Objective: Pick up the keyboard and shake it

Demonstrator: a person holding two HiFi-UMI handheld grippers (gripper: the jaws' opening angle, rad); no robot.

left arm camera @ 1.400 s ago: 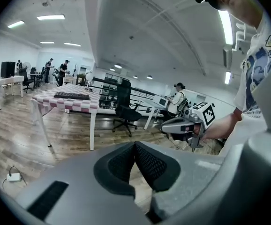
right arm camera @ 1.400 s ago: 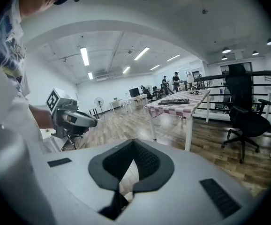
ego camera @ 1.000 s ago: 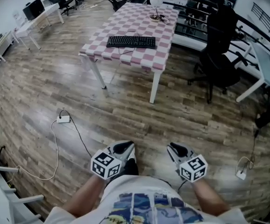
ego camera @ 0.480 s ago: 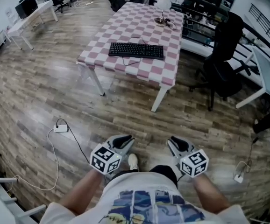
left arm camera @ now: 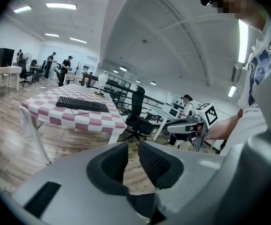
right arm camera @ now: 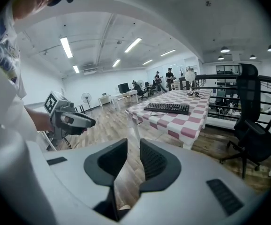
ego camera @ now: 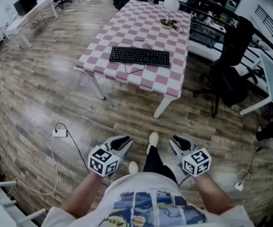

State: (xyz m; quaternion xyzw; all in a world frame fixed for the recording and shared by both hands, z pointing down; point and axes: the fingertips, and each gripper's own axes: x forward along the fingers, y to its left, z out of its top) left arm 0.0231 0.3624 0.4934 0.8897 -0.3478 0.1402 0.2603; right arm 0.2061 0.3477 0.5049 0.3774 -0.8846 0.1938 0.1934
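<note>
Both grippers hang low by the person's shirt (ego camera: 146,205). The left gripper (ego camera: 125,139) and the right gripper (ego camera: 174,139) have jaws a little apart and opening, with nothing between them. A shoe (ego camera: 152,139) shows between them, over the wood floor (ego camera: 42,89). A white power strip (ego camera: 60,133) lies to the left. Farther off stands a table (ego camera: 170,81) with a pink and white checked cloth. The black keyboard (ego camera: 140,56) lies flat on it, near the front edge. A lamp (ego camera: 170,4) stands at the far end.
</note>
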